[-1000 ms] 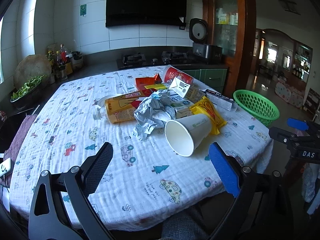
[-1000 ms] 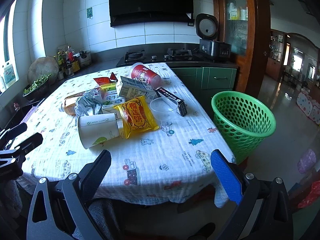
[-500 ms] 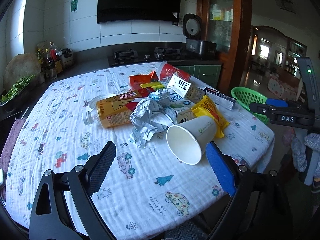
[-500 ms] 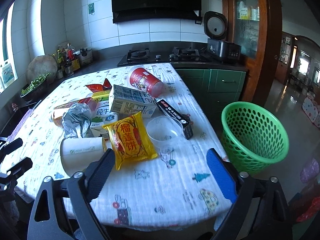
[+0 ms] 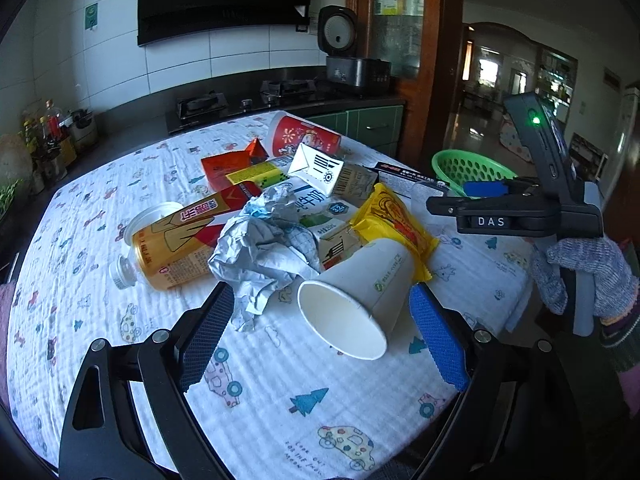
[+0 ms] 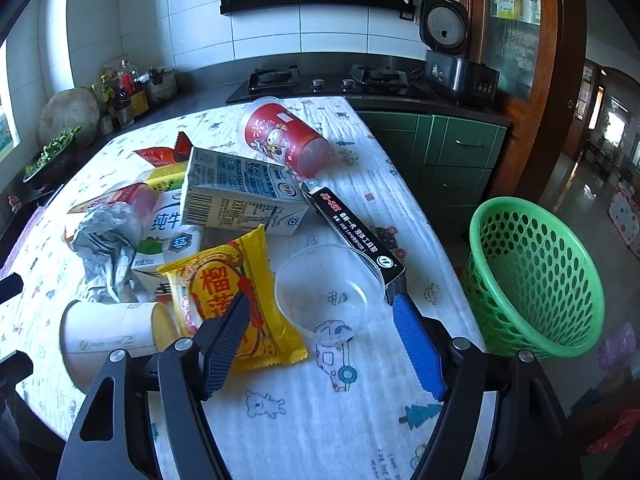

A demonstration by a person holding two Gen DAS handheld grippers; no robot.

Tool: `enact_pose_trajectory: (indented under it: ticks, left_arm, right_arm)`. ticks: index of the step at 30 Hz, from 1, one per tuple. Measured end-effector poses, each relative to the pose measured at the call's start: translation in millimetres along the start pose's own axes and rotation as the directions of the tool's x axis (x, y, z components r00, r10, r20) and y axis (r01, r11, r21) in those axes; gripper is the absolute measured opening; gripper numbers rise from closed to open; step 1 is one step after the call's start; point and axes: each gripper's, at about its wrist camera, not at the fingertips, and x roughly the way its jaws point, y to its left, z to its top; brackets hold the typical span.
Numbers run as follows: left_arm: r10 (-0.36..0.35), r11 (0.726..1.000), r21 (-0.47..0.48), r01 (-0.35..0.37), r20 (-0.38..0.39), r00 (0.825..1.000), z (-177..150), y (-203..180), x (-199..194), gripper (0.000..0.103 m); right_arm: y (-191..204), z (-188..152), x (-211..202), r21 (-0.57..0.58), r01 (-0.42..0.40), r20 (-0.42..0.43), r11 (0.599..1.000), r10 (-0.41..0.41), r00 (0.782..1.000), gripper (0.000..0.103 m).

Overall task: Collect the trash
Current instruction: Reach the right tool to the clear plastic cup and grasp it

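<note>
I'm reaching for trash. My left gripper [image 5: 320,320] is open at the cup [image 5: 352,296]; my right gripper [image 6: 320,316], closing (still holding nothing), must pinch the lid [image 6: 328,288], then bin [image 6: 532,276] it.

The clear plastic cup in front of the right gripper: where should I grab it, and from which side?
Probably pinch the rim. The clear plastic cup lies tipped with its open mouth facing the right gripper, between the yellow snack bag and the black box. Come from the near table edge, one of the fingers inside the mouth, the other outside; its thin wall may flex.
</note>
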Motion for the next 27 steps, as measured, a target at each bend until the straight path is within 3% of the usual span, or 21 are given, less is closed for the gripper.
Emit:
enact_pose_trajectory:
  ticks: [6,15,25,27]
  left_arm:
    - [-0.066,0.994,0.083,0.070,-0.049,0.997,10.2,-6.9,25.0,0.088]
    - [-0.145,0.971,0.168,0.170,-0.151,0.978,15.6,-16.0,58.4,0.087]
    - [-0.177,0.939,0.251,0.237,-0.240,0.954,16.8,-27.0,77.3,0.084]
    - [-0.167,0.937,0.258,0.235,-0.260,0.951,16.1,-28.8,81.9,0.078]
  right_arm:
    - [0.0,1.1,11.1,-0.004,-0.002,-0.022,1.000,0.002,1.000,0.072]
    - [-8.5,0.7,21.9,0.036,-0.028,-0.041,0.999,0.029,0.999,0.061]
    - [-6.5,-1.2,15.9,0.021,-0.034,-0.031,0.999,0.035,0.999,0.060]
    - [-7.2,-2.3,11.1,0.026,-0.044,-0.025,0.999,0.044,0.999,0.060]
